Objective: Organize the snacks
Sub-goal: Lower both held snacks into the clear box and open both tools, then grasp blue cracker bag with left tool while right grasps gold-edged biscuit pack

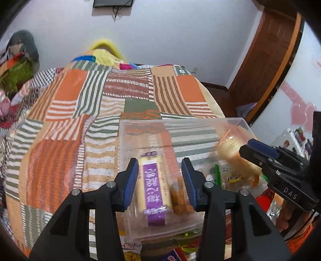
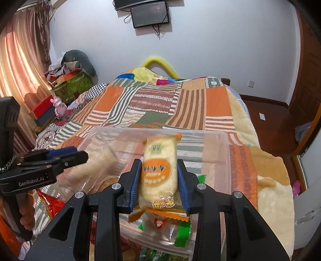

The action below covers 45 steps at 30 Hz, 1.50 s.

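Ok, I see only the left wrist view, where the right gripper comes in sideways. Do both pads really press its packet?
Observer: Yes. The right gripper has one blue pad pressing each long side of the orange-label packet.
Operator: And what lies under it?
Observer: A green-edged packet, lying low in the clear box.

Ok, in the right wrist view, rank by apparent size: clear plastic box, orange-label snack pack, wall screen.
1. clear plastic box
2. orange-label snack pack, between the right gripper pads, very near the camera, so enlarged
3. wall screen, far away, so it looks smallest
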Motion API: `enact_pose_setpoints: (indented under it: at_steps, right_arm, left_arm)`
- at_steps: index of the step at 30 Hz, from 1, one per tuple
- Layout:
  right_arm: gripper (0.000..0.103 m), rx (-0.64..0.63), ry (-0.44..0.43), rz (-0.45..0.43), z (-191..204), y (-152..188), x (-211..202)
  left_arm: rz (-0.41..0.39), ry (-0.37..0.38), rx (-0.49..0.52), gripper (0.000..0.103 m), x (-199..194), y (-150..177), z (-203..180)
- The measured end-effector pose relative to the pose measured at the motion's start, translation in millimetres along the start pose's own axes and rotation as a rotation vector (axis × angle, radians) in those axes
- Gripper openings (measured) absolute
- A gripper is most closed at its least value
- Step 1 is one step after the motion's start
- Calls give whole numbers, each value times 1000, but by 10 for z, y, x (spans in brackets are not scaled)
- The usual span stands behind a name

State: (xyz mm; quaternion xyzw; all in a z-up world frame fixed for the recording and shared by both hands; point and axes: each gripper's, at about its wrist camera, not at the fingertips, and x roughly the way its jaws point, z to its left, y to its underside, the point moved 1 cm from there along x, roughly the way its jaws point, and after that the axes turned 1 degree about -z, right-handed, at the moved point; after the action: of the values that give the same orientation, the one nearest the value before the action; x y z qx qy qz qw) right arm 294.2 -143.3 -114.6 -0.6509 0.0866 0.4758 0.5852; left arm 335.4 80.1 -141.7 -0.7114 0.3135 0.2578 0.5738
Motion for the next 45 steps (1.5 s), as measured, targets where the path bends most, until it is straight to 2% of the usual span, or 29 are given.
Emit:
enact_pose_setpoints:
  at_steps: [9, 14, 21, 28, 33, 36, 42, 45]
  right_arm:
    - [43, -26, 22, -62, 54, -26, -290]
    - [50, -23, 12, -109, 50, 3, -520]
    - [52, -21, -3, -124, 54, 197, -728]
    - [56, -4, -14, -99, 98, 495, -807]
    - [57, 1, -25, -51, 124, 688, -738]
    - [57, -5, -37, -17, 145, 765, -662]
    - [59, -14, -57, 34, 181, 857, -491]
    - [59, -26, -57, 50, 201, 862, -410]
  left_arm:
    - [-56, -43, 21, 47, -411, 37, 0]
    - [-81, -66, 29, 62, -718, 196, 37]
    - [-45, -94, 50, 69, -895, 595, 54]
    - [25, -92, -2, 79, -793, 1079, 30]
    - [77, -100, 15, 82, -659, 1355, -61]
    - [95, -126, 18, 98, -595, 1451, -100]
    - [117, -116, -44, 102, -463, 1592, -31]
    - [165, -84, -94, 103, -328, 1629, 39]
